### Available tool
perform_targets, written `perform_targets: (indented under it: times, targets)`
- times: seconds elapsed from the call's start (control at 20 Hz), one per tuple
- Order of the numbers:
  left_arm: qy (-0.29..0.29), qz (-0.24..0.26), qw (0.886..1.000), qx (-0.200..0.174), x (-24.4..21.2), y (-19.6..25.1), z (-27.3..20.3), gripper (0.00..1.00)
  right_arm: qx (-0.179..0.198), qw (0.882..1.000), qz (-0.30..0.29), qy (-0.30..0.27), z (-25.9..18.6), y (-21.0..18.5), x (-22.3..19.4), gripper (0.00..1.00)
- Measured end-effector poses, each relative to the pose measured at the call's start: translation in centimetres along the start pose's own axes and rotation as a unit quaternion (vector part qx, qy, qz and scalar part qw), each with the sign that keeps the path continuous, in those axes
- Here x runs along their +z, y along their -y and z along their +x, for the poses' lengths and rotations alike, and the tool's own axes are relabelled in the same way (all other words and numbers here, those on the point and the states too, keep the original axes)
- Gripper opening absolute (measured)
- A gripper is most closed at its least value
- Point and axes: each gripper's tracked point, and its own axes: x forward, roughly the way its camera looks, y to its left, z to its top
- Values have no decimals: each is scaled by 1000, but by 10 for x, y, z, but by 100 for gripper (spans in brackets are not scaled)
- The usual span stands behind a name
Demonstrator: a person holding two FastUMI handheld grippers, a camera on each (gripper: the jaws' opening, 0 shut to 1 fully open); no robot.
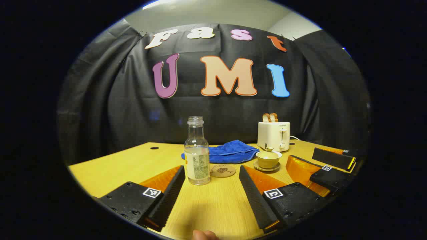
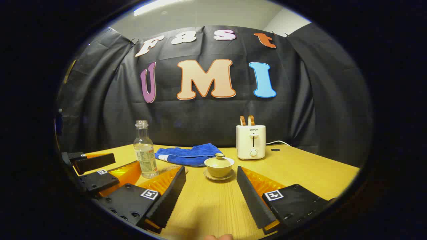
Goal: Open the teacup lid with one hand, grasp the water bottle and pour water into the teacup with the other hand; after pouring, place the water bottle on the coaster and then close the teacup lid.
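A clear water bottle (image 1: pixel 197 153) without a cap stands upright on the wooden table, about half full. My left gripper (image 1: pixel 211 181) is open just in front of it, the bottle between the lines of its fingers but beyond their tips. A round coaster (image 1: pixel 223 170) lies right of the bottle. The lidded teacup (image 1: pixel 268 158) sits on its saucer farther right. In the right gripper view my right gripper (image 2: pixel 211 186) is open, with the teacup (image 2: pixel 219 165) a little beyond its tips and the bottle (image 2: pixel 144 150) to the left. The other gripper (image 2: pixel 95 170) shows at the left edge.
A blue cloth (image 1: pixel 231 151) lies crumpled behind the coaster. A white toaster (image 2: pixel 251 141) with two slices of bread stands at the back, its cord trailing right. The yellow table (image 2: pixel 310 176) has bare room on its right side.
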Motion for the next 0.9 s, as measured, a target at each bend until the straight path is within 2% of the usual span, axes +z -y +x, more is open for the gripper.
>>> perform_targets:
  times: [0.1, 0.15, 0.4, 0.45, 0.5, 0.75, 0.85, 0.9]
  targets:
    - [-4, -7, 1000, 6, -3, -3, -1, 95, 9, 1000, 0, -1, -1, -4, -1, 94]
    - [1, -5, 1000, 12, 0, -5, -1, 94, 10, 1000, 1, -2, -1, -4, -1, 98]
    - [-1, -7, 1000, 15, -2, -5, 0, 94, 11, 1000, 1, -1, -2, -4, 0, 97]
    - [0, -5, 1000, 15, 0, -5, 1, 94, 12, 1000, 1, -1, -1, -5, -1, 100]
    - [-2, -5, 1000, 15, -3, -5, 0, 94, 12, 1000, 1, -1, -1, -5, 0, 97]
    - [-1, -6, 1000, 15, -2, -5, 1, 94, 12, 1000, 0, -1, -1, -5, -1, 100]
    - [-1, -6, 1000, 15, -2, -5, 1, 94, 12, 1000, 0, -1, -2, -5, 0, 94]
    - [-1, -6, 1000, 15, -2, -5, 1, 94, 12, 1000, 0, -1, -1, -5, -1, 97]
